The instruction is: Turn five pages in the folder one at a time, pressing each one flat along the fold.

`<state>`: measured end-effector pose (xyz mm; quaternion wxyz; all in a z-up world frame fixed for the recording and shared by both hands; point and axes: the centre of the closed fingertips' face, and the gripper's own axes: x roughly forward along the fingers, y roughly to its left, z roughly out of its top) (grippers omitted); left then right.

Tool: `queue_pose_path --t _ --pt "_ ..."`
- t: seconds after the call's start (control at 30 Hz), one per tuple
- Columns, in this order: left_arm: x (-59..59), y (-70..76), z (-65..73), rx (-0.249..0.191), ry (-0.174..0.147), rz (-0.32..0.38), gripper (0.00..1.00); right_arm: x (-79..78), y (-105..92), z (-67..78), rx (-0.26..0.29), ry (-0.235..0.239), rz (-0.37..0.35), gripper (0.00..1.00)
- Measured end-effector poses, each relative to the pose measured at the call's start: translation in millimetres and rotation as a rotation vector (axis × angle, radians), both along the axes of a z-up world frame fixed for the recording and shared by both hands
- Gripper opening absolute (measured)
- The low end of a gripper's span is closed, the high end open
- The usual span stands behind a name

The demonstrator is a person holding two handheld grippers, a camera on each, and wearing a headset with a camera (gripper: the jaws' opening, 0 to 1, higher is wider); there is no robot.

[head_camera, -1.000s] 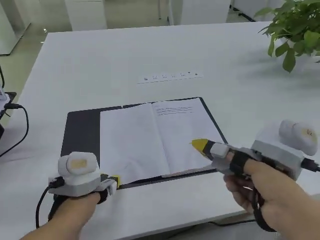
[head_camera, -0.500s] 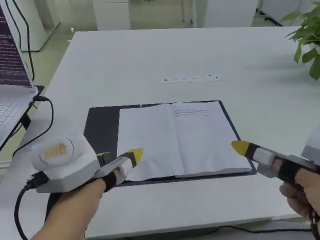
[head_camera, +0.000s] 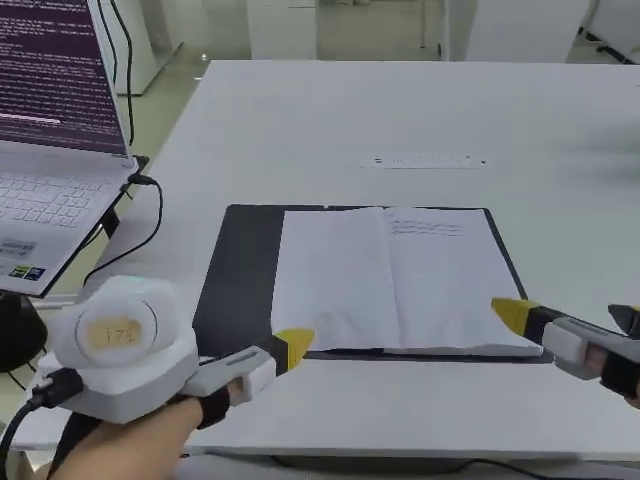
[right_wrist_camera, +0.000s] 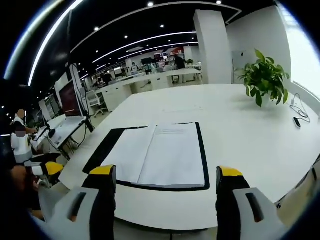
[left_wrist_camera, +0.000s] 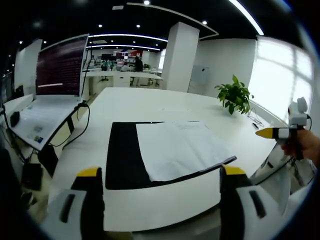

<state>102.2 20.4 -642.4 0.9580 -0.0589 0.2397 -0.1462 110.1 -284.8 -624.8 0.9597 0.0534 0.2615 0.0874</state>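
The black folder (head_camera: pixel 240 270) lies open on the white table, with white pages (head_camera: pixel 400 280) spread flat on both sides of the fold. My left gripper (head_camera: pixel 290 350) hovers at the folder's near edge, below the left page. My right gripper (head_camera: pixel 515 313) sits at the near right corner of the right page. The left gripper view has the folder (left_wrist_camera: pixel 122 155) ahead of the open left gripper (left_wrist_camera: pixel 160 172), with nothing between the jaws. In the right gripper view the folder (right_wrist_camera: pixel 200 150) lies beyond the open, empty right gripper (right_wrist_camera: pixel 166 171).
An open laptop (head_camera: pixel 50 120) with a cable (head_camera: pixel 140 220) stands off the table's left edge. A socket strip (head_camera: pixel 425 160) is set into the table behind the folder. A potted plant (right_wrist_camera: pixel 262 75) stands far right. The other gripper (left_wrist_camera: pixel 275 132) shows at right.
The head camera has panned left, bringing the laptop in. My left gripper has risen and come forward to the folder's near edge. My right gripper has drawn back off the right page to its corner.
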Motion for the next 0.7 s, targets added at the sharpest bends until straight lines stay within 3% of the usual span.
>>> queue_pose_path --t 0.13,0.23,0.37,0.7 --pt "-6.4 3.4 3.4 -0.004 -0.002 -0.005 0.99 -2.0 7.0 -2.4 0.001 -0.023 0.041 1.0" --pt "-11.6 6.1 1.0 0.021 0.003 -0.011 0.99 -5.9 12.1 -5.1 0.035 -0.017 0.059 1.0" --pt "-16.2 10.4 -0.8 0.051 0.006 -0.017 0.99 -8.5 14.2 -5.7 0.019 -0.023 0.075 1.0" --pt "-16.3 14.7 -6.0 0.068 0.023 -0.011 0.99 -11.2 2.2 -9.2 0.04 -0.012 0.05 1.0"
